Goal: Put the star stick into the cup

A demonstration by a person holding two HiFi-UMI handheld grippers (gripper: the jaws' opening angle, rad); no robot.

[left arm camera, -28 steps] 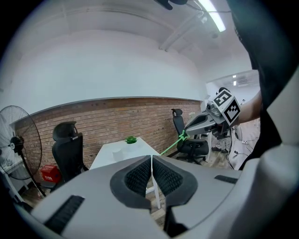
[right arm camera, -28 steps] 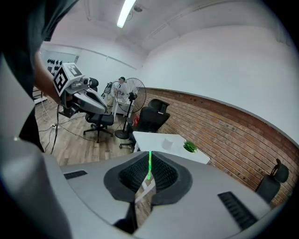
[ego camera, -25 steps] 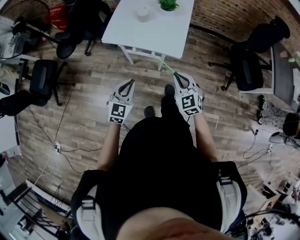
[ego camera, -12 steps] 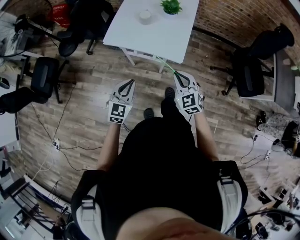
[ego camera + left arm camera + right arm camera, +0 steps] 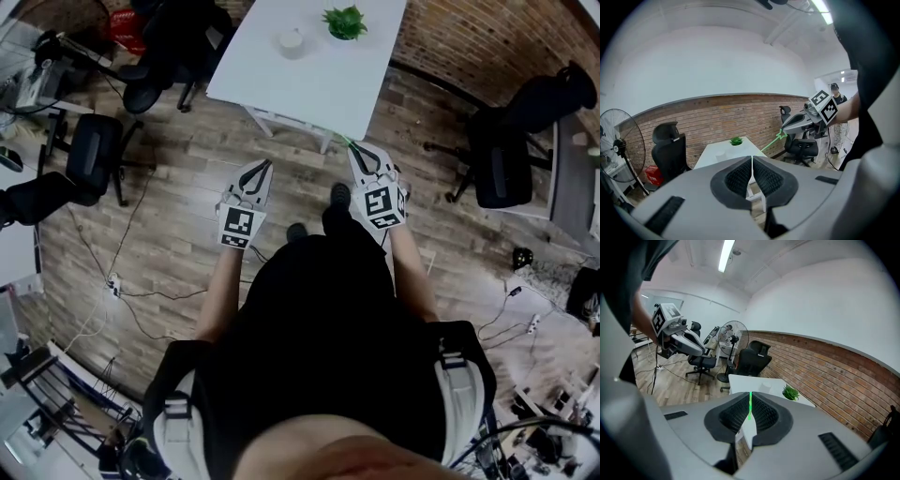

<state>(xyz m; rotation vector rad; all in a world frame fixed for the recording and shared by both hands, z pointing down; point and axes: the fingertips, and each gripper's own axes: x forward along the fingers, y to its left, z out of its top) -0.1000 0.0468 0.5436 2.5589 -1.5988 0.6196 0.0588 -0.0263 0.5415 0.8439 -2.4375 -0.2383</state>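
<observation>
- The left gripper (image 5: pixel 263 164) is carried with its jaws pressed together on nothing, level with the right one above the wooden floor (image 5: pixel 178 178).
- The star stick (image 5: pixel 750 405) is clamped between the jaws of the right gripper (image 5: pixel 359 148) and projects forward toward the table (image 5: pixel 319 89).
- The cup (image 5: pixel 291 40) is seen on the table's far part, well apart from the stick, so the approach is judged unfinished.
- The clamp should be kept firm, the free end aimed over the cup's mouth, and the potted plant (image 5: pixel 345 21) nearby avoided.
</observation>
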